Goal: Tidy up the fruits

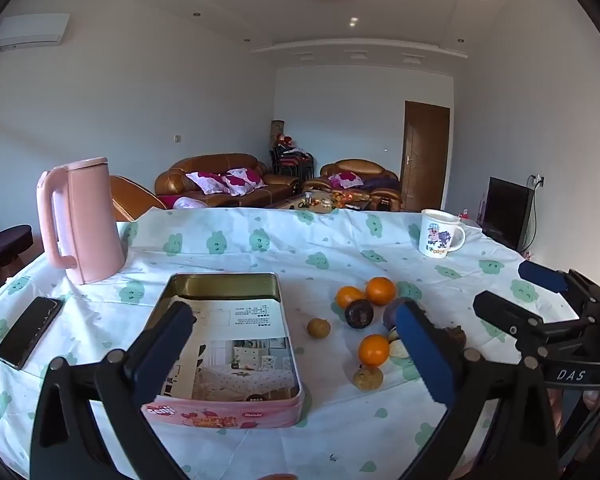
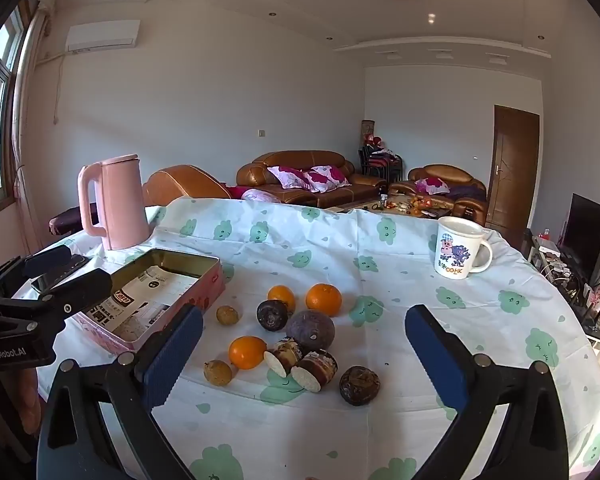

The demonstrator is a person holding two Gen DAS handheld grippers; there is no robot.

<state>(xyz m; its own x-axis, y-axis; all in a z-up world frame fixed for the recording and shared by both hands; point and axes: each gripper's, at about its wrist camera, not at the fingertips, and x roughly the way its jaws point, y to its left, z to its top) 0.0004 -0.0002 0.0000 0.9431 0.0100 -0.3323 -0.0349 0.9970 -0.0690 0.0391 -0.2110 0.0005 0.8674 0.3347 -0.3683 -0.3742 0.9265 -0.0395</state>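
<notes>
Fruits lie loose on the tablecloth: three oranges (image 2: 323, 299), dark purple round fruits (image 2: 310, 330), small yellow-brown ones (image 2: 227, 315) and two cut pieces with white flesh (image 2: 315, 366). They also show in the left wrist view (image 1: 373, 350). An open pink tin (image 1: 228, 344) with a printed paper inside stands to their left, also seen in the right wrist view (image 2: 156, 298). My left gripper (image 1: 296, 356) is open and empty, above the tin's right edge. My right gripper (image 2: 304, 356) is open and empty, just before the fruit pile.
A pink kettle (image 1: 82, 220) stands at the back left. A black phone (image 1: 30, 330) lies left of the tin. A white printed mug (image 2: 460, 254) stands at the back right. The round table's edge (image 2: 580, 320) curves away on the right.
</notes>
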